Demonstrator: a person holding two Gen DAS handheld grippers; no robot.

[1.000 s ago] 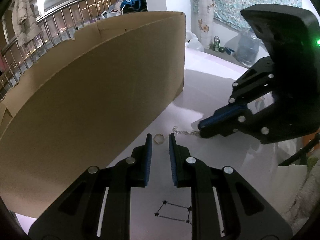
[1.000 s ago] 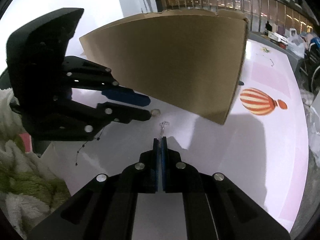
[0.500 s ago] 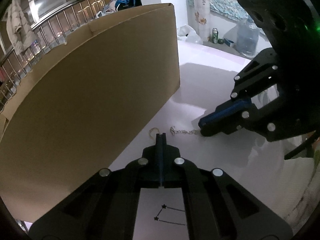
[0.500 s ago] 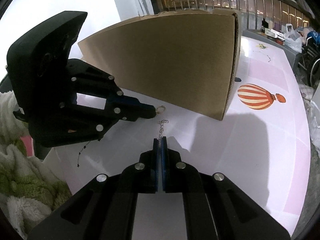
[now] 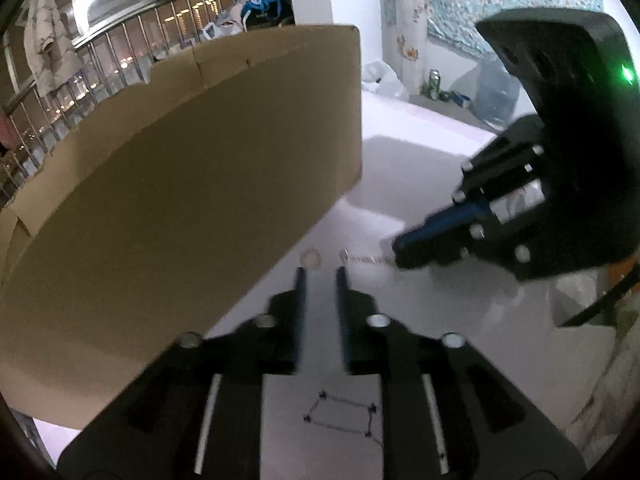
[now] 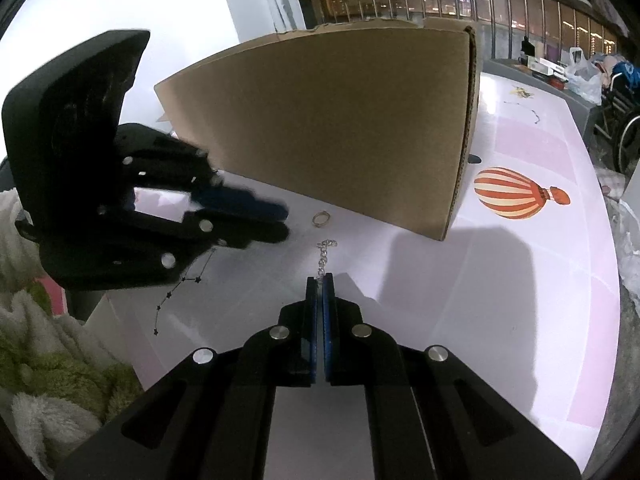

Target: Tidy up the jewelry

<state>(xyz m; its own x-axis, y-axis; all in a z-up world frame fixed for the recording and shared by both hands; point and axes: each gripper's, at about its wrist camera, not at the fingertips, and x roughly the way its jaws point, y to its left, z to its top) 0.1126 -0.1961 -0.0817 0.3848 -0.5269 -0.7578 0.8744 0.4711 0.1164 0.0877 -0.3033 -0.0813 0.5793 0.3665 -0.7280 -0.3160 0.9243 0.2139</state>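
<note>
Ring (image 6: 321, 218) lies loose ahead of the opening left tool (image 5: 319, 276), probably untouched; re-centre first, while the right tool (image 6: 320, 280) pinches the chain (image 6: 322, 258).

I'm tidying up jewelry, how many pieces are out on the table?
2: a ring lying beside the cardboard box, and a chain pinched in the right gripper. The box may hide more.

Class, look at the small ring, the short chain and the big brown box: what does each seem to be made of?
Small ring: probably metal, thin and pale with a slight shine. Short chain pinched in the right gripper: silvery metal links that glint. Big brown box: matte corrugated cardboard, with a layered edge at its corner.
</note>
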